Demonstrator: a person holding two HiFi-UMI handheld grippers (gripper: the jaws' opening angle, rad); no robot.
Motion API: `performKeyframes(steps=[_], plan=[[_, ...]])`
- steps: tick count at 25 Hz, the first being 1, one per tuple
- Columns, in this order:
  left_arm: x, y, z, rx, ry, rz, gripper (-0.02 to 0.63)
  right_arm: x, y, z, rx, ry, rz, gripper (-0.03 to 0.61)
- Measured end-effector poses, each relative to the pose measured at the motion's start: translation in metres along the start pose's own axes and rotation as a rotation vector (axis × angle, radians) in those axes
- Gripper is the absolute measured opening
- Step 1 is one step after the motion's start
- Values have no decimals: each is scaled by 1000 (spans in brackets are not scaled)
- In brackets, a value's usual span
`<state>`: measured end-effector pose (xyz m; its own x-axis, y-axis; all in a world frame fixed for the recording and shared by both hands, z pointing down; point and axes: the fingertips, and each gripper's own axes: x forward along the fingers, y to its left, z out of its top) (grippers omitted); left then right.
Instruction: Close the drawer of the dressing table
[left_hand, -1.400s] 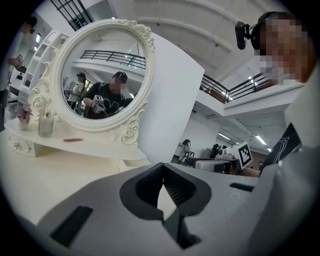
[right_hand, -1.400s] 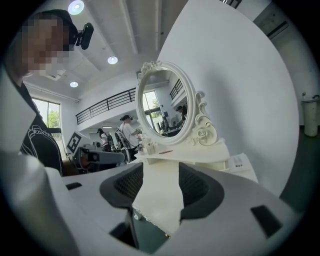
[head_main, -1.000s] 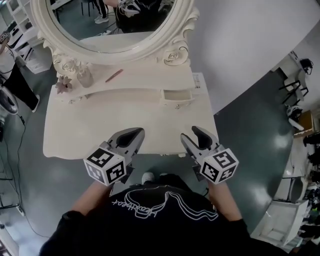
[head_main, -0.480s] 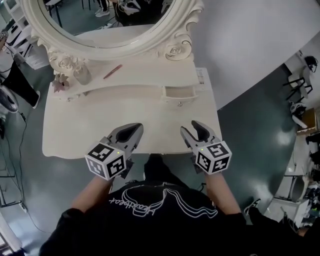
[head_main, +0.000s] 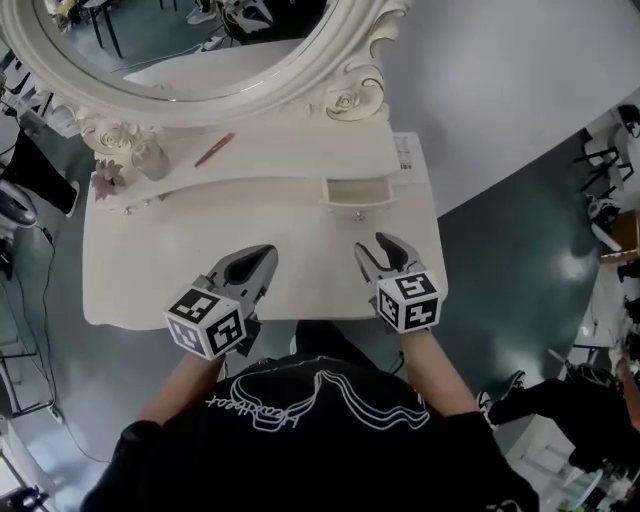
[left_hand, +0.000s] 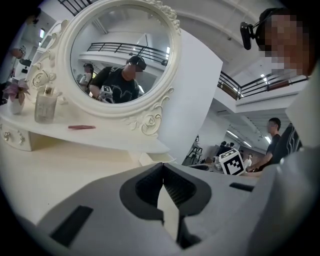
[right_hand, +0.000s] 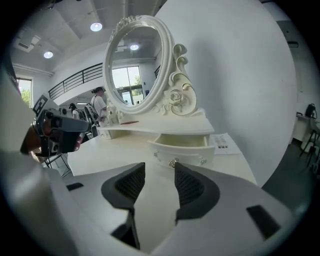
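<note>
Right gripper view looks straight at the drawer (right_hand: 182, 147). It sticks out near the back right corner of the surface (right_hand: 110, 155). My right fingers (right_hand: 192, 187) are wide, just closing a little, and hold nothing. My left fingers (left_hand: 150, 186) are shut and empty. I should push flat by the knob (right_hand: 173, 163), straight back. The way there is bare. A paper (right_hand: 225, 142) lies by the right edge.

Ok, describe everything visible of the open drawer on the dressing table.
The drawer is small, cream-white, seemingly painted wood, with a curved front, a small metal knob at its middle and a stud to each side. It stands pulled out, level, from under the raised shelf at the right end of the tabletop. What shows of its inside is bare, and nothing presses against it.
</note>
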<state>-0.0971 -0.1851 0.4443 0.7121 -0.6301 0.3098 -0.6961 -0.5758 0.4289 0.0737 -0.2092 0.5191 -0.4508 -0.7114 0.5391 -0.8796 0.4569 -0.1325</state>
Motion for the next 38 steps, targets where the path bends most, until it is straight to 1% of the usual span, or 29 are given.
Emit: performKeyframes(steps=[10, 17, 20, 25, 38], plan=[[10, 23, -1, -27, 21, 38, 3, 44, -17, -13, 18, 60, -19, 178], [14, 37, 1, -40, 28, 57, 3, 62, -26, -15, 27, 71, -36, 157], [16, 40, -1, -46, 32, 60, 3, 66, -29, -14, 26, 72, -43, 145], [19, 41, -2, -54, 41, 63, 3, 68, -30, -13, 31, 68, -51, 107], [22, 43, -3, -66, 42, 61, 4, 69, -31, -12, 36, 69, -53, 103]])
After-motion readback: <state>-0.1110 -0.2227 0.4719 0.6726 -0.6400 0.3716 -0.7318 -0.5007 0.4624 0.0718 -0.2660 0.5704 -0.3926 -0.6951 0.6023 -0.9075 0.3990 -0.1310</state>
